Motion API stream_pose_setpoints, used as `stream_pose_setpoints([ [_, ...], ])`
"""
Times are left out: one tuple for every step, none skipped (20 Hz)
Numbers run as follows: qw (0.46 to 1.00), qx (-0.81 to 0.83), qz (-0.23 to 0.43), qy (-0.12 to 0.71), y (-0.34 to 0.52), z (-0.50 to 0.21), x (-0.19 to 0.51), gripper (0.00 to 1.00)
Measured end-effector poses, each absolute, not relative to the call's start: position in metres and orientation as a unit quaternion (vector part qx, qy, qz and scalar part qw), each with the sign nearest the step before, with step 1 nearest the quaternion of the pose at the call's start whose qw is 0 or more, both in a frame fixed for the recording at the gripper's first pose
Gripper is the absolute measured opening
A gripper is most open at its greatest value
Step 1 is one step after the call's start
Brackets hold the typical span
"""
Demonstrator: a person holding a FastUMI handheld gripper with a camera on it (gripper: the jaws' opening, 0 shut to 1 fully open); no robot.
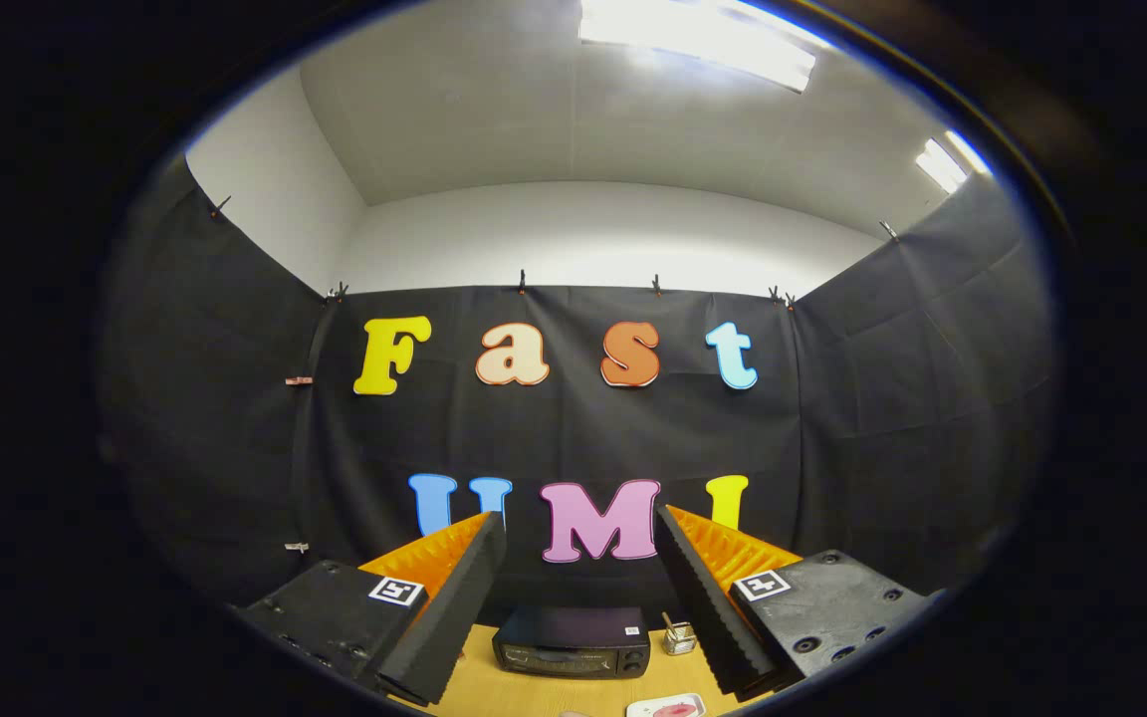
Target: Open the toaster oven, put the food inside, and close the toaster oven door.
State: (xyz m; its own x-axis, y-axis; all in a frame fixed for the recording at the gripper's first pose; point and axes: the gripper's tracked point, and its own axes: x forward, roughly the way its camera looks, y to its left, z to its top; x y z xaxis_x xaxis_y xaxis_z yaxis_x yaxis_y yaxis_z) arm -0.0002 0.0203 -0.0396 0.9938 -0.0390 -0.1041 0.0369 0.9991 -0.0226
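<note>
Gripper [578,533] jaws wide, holding nothing; black boxy metal toaster oven [572,642] ahead, door closed.
Probably heavy, rigid; hook the door's top edge at 12 o'clock; food plate [668,708] at 5 o'clock.

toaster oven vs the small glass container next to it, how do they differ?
The toaster oven is dark, boxy and wide with its door shut; the small glass container beside it is clear, far smaller and open-topped with something thin sticking out. Both stand upright on the wooden table, beyond the open hand-held gripper.
</note>
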Motion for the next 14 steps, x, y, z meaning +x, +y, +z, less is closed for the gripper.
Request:
stream_pose_setpoints([
  [0.998, -0.007, -0.018, 0.06, 0.025, -0.049, 0.0, 0.97],
  [0.998, -0.003, -0.014, 0.066, 0.03, -0.058, 0.003, 0.97],
  [0.997, 0.002, -0.007, 0.073, 0.036, -0.068, 0.008, 0.97],
  [0.997, 0.004, -0.001, 0.082, 0.039, -0.08, 0.015, 0.97],
  [0.996, 0.006, 0.005, 0.088, 0.042, -0.092, 0.022, 0.97],
  [0.996, 0.01, 0.012, 0.091, 0.045, -0.104, 0.032, 0.97],
  [0.995, 0.014, 0.021, 0.095, 0.049, -0.119, 0.043, 0.97],
  [0.994, 0.017, 0.026, 0.102, 0.051, -0.138, 0.053, 0.97],
  [0.993, 0.021, 0.025, 0.112, 0.048, -0.16, 0.064, 0.97],
  [0.992, 0.028, 0.023, 0.119, 0.044, -0.182, 0.074, 0.97],
  [0.991, 0.038, 0.018, 0.127, 0.04, -0.204, 0.085, 0.97],
  [0.988, 0.052, 0.018, 0.141, 0.037, -0.232, 0.095, 0.97],
  [0.986, 0.064, 0.018, 0.153, 0.036, -0.254, 0.103, 0.97],
  [0.983, 0.073, 0.011, 0.171, 0.029, -0.282, 0.111, 0.98],
])
